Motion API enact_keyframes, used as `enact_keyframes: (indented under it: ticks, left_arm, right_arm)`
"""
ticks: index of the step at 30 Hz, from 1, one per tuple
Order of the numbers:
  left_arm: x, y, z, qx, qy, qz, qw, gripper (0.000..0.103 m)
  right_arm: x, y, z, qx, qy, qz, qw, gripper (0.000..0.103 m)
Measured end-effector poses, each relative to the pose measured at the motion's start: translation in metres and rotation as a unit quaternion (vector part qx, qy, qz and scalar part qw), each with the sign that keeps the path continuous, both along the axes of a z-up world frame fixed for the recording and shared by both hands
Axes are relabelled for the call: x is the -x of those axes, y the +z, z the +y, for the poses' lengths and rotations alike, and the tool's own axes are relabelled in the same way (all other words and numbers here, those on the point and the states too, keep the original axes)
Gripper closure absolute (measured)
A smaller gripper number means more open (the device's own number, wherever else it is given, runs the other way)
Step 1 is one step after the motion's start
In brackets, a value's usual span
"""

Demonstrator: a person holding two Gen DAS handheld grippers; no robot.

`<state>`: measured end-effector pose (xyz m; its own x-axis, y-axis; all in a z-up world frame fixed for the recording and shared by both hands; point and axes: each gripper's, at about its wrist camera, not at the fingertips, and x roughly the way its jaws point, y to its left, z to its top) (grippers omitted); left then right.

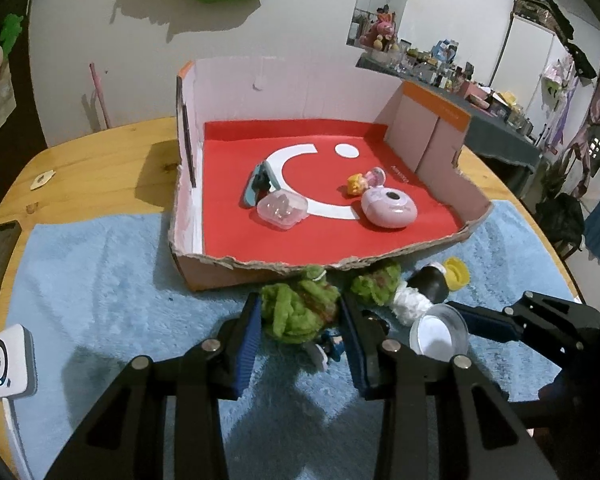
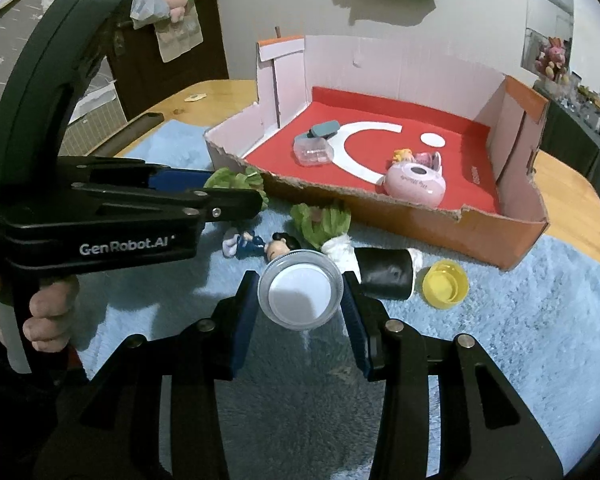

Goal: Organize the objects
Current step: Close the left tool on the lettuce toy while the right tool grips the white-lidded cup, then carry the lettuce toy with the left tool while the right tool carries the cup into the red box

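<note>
Right now, the cardboard box (image 1: 228,272) sits on the blue towel (image 1: 100,272), its torn front wall just beyond both loads; clip that ragged edge on the way in and you may knock either piece loose.

Inside on the red floor: pink round toy camera (image 1: 388,206), clear plastic case (image 1: 281,210), teal clip (image 1: 258,184), small blond figurine (image 1: 358,184). Drop on top of them and things will scatter or stack badly; the back of the box looks freest.

Your left gripper (image 1: 300,320) is clamped on the green fuzzy toy (image 1: 296,312). It is soft, so the grip may sag or snag the torn wall.

Your right gripper (image 2: 302,300) is clamped on the clear round container with white lid (image 2: 300,294), held by its curved sides. Smooth and round: it could squirt out if you tilt it.

Left on the towel: black-and-white plush piece (image 2: 384,274), second green fuzzy toy (image 2: 320,222), yellow cap (image 2: 446,284), small dark-haired figurine (image 2: 260,246). Both grippers are close together; they could collide.
</note>
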<state>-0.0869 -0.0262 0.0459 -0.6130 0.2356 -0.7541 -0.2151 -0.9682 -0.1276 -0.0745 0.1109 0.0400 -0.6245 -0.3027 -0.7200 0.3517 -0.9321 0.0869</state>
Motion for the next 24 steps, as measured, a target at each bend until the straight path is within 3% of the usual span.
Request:
enact_keyframes:
  ticks: [24]
  left_arm:
    - [0.006,0.022,0.008,-0.005,-0.015,0.021,0.9997,0.063]
  right_arm:
    - [0.010,0.032,0.018,0.025,-0.005,0.027,0.999,0.064]
